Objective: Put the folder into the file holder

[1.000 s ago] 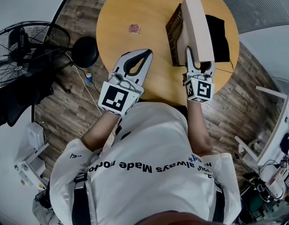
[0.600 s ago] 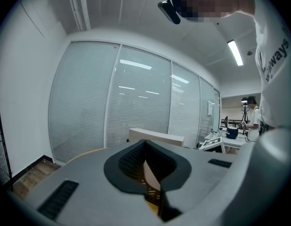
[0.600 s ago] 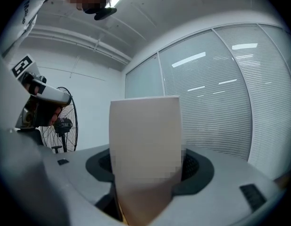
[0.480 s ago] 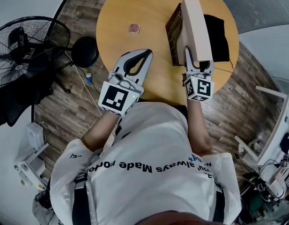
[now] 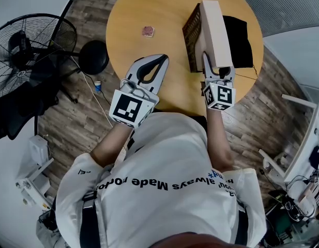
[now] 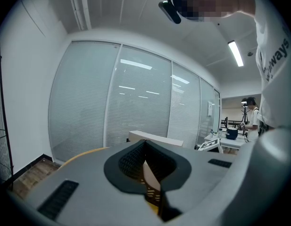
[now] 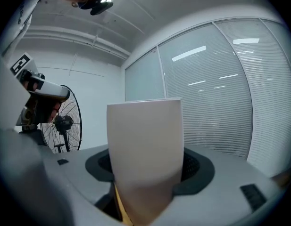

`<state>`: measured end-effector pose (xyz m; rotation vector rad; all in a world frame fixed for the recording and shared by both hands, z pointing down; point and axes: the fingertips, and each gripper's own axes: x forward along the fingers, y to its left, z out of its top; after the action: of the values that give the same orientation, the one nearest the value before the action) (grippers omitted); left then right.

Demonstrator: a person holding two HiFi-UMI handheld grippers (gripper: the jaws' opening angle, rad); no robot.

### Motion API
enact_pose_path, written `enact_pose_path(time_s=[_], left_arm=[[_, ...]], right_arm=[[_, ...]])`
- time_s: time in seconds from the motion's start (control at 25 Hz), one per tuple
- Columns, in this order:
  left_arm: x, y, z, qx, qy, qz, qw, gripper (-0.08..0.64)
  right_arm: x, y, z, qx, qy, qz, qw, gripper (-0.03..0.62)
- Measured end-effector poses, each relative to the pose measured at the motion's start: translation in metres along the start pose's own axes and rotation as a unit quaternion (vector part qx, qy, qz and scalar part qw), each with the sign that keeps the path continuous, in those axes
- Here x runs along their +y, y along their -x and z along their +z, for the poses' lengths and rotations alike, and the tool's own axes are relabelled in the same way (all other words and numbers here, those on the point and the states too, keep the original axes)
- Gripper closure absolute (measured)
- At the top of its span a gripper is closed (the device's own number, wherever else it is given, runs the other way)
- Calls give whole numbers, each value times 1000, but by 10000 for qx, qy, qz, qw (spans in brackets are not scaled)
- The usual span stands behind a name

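the folder (image 5: 215, 27) is thick and plain beige. it stands upright on its long edge on the right part of the round wooden table (image 5: 149, 9), running lengthwise away from the person. its near end sits between the jaws of the right gripper (image 5: 217, 70), whose pads press on its two faces. the file holder (image 5: 192, 35) is dark mesh. one upright wall rests against the folder's left face and a black part lies along its right face, so the folder stands between them.

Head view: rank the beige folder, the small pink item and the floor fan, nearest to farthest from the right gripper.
1. beige folder: between the jaws of the right gripper.
2. small pink item: on the table, to the gripper's left.
3. floor fan: on the floor, far left.
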<state>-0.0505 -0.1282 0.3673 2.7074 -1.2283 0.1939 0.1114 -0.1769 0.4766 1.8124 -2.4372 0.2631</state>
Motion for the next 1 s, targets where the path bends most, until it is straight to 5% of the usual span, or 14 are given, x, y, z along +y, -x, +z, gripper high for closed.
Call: enact_pose_path(time_s=[1.0], left_arm=[[-2, 1, 1, -30, 59, -2, 10000, 536]], right_arm=[[2, -2, -21, 431, -78, 108, 9990, 281]])
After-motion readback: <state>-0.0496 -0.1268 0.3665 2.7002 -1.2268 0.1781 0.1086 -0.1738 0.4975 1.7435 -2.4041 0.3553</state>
